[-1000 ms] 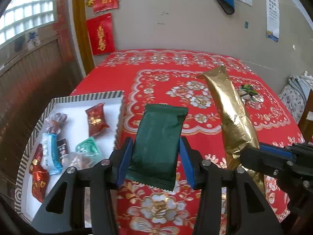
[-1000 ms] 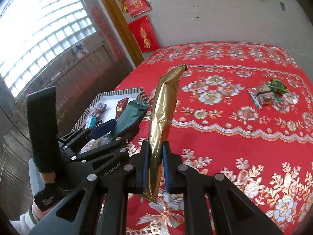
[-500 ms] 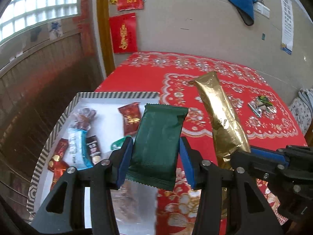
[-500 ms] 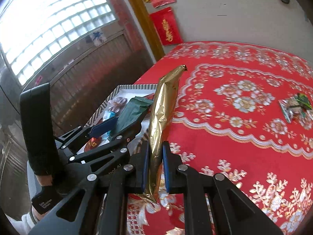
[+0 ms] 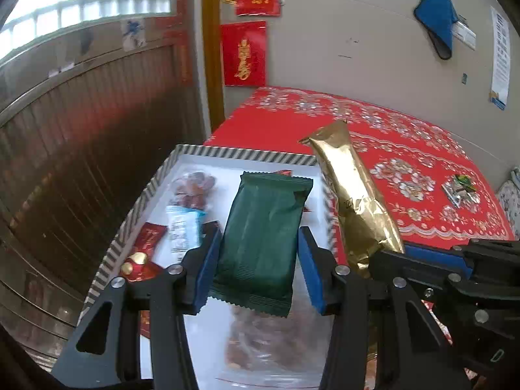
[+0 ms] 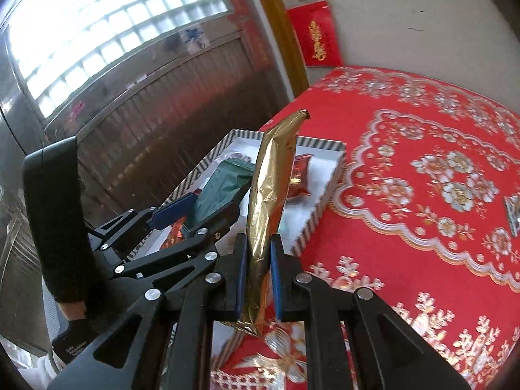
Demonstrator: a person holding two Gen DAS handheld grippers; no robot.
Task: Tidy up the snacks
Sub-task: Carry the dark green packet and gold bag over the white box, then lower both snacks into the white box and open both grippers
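Two snack packets are in my grip, one per claw. My left gripper (image 5: 256,261) is clamped on the flat dark-green matte foil packet (image 5: 265,240); my right gripper (image 6: 255,269) pinches the long crinkled gold foil pouch (image 6: 271,195) near its lower end. Over the last second both claws have travelled leftward from above the red floral tablecloth (image 6: 422,195), so that the white cardboard tray with the black-and-white striped rim (image 5: 247,155) now lies directly beneath the green packet, with the gold pouch standing near the tray's right wall. I judge the carry almost finished and release the next step. Inside the tray lie a light-blue wrapper (image 5: 183,227), small red sachets (image 5: 146,240) and a clear bag of brown pieces (image 5: 195,188). One loose cluster of clear-and-green wrapped sweets (image 5: 460,190) sits well apart on the cloth.
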